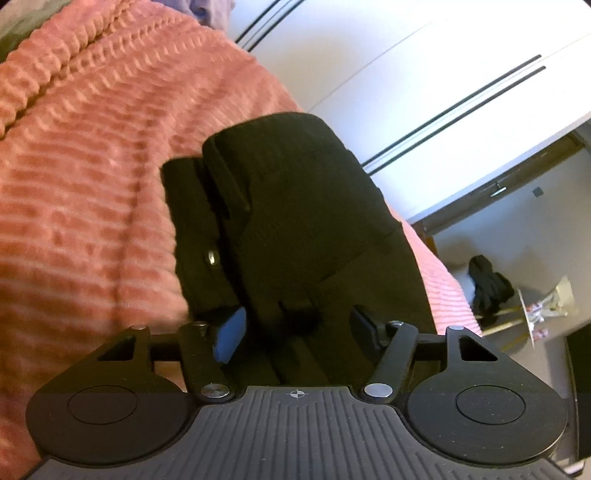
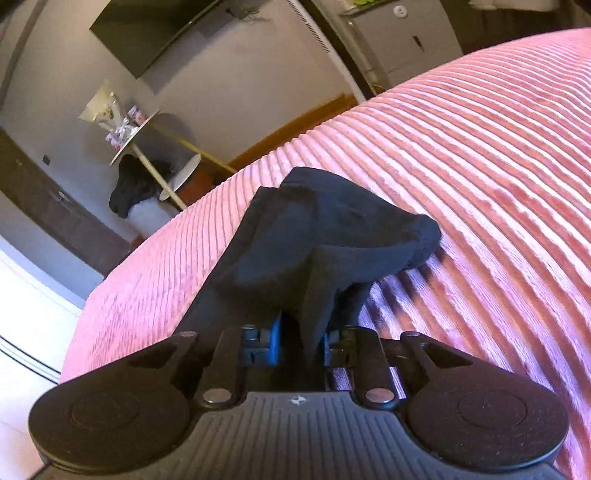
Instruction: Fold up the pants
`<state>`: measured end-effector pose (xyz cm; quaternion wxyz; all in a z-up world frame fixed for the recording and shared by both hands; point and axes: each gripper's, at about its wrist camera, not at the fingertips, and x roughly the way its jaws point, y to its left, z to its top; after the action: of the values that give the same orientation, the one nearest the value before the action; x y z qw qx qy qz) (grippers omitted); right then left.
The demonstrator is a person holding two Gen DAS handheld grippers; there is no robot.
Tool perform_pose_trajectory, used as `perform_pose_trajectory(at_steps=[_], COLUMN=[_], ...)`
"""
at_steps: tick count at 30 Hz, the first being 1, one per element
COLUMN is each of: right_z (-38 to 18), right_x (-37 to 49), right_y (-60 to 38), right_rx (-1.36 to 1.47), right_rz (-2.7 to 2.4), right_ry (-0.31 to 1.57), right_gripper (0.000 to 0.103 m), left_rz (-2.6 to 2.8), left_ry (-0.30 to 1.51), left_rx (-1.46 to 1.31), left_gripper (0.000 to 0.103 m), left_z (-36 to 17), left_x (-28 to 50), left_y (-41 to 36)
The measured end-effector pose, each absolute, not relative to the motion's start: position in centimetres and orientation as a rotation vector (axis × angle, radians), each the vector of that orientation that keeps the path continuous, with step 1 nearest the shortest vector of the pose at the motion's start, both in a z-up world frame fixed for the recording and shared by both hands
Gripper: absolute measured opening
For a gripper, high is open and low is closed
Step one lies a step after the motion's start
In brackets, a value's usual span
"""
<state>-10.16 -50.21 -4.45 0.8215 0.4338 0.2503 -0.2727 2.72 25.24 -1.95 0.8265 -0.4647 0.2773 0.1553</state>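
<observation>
Left wrist view: the left gripper (image 1: 297,330) stands with its jaws spread wide, the blue pad (image 1: 229,334) of one finger beside the near edge of the black pants (image 1: 295,206); nothing is clamped between the fingers. The pants lie as a folded bundle on the pink ribbed blanket (image 1: 92,192), with a metal button (image 1: 212,257) showing at the layered left edge. Beyond the bed edge appear a white wardrobe (image 1: 406,74) with dark grooves and, lower right, a dark garment (image 1: 489,286) next to a round side table (image 1: 528,317).

Right wrist view: the right gripper (image 2: 301,341) is closed narrowly on a pinched ridge of the black pants (image 2: 325,236), the fabric rising from between the blue pads (image 2: 275,341) and spreading forward into a loose, crumpled mass that rests on the pink ribbed blanket (image 2: 461,155). Farther off stand the round side table (image 2: 136,142) holding small wrapped items, a dark garment (image 2: 133,188) under it, and a dark wall-mounted screen (image 2: 147,33)
</observation>
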Motion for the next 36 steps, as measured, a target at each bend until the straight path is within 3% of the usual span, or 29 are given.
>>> perform_pose_trajectory(at_steps=[6,9,11,12,16,19,22,24,25,27,30,34,35,36], right_z=[-4.4,-4.4,-3.8,-3.3,0.9,4.3,4.0,1.8,0.3,-2.6,-3.8,-2.7,-2.1,-1.6], right_x=[-9.1,-8.5,-7.9,-7.3,-6.0,-6.1,-7.0,-6.9,-6.8,-7.4,-9.5,-8.9,-9.0,-9.3], right_y=[-51.0,-51.3,-51.3,-51.3,-50.7,-49.4,-49.6,-50.2,-50.6,-51.9,-52.6,-52.5,-52.6,-52.5], right_rx=[0.982,0.993,0.964,0.935,0.802,0.679,0.660,0.630,0.627,0.728,0.858,0.789,0.753,0.711], right_rz=[-0.580,-0.582,-0.593,-0.596,-0.531,-0.460,-0.415,-0.440,-0.488,-0.521,-0.505,-0.537,-0.568,-0.625], right_ry=[0.546,0.562,0.591,0.606,0.539,0.414,0.366,0.457,0.543,0.664,0.585,0.657,0.667,0.674], right_gripper=[0.021,0.020,0.015,0.007,0.004,0.004,0.004,0.008,0.017,0.020,0.021,0.026,0.030,0.044], left_rz=[0.374,0.392,0.384,0.372,0.308,0.294,0.331,0.384,0.413,0.446,0.502,0.606,0.645,0.672], left_ry=[0.603,0.603,0.608,0.597,0.500,0.420,0.437,0.535,0.594,0.638,0.622,0.635,0.629,0.617], left_rx=[-1.027,-1.024,-1.017,-1.003,-0.979,-0.925,-0.918,-0.885,-0.864,-0.848,-0.847,-0.773,-0.723,-0.656], left_gripper=[0.063,0.031,0.021,0.014,0.010,0.010,0.010,0.011,0.014,0.024,0.042,0.053,0.056,0.062], left_z=[-2.9,-2.8,-2.2,-1.7,1.5,3.5,2.6,0.6,-0.2,-1.5,-0.9,1.2,1.9,2.8], left_x=[4.7,5.4,5.4,5.2,3.9,2.2,1.0,1.2,1.4,1.2,0.6,0.0,-0.2,-0.3], left_y=[26.9,27.5,27.6,27.6,27.9,27.9,28.3,28.4,28.3,28.0,28.0,28.5,28.2,27.6])
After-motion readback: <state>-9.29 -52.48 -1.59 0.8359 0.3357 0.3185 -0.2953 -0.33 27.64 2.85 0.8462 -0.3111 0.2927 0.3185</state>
